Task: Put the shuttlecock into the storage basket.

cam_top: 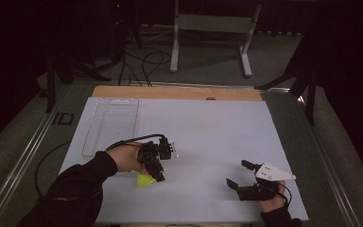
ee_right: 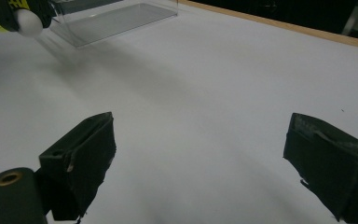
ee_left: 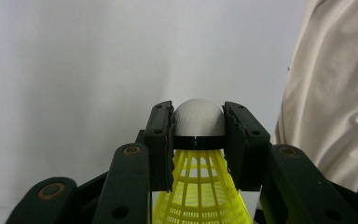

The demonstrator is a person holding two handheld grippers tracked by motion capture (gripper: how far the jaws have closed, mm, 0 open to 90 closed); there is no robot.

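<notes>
White tabletop (cam_top: 208,137), dark room, left gripper (ee_left: 198,140) clamping shuttlecock (ee_left: 199,119), right gripper (ee_right: 200,163) wide.

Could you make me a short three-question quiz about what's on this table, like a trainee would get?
1. True or false: the left gripper is shut on the yellow shuttlecock.
2. Which part of the shuttlecock do the jaws clamp? A) the yellow skirt B) the white rounded cork C) nothing
3. Fill in: the right gripper rests low over the white table with its jaws ____.

Key:
1. True.
2. B; the skirt hangs back toward the hand.
3. Open, with nothing between them. A clear plastic tray lies at the table's far left.
</notes>
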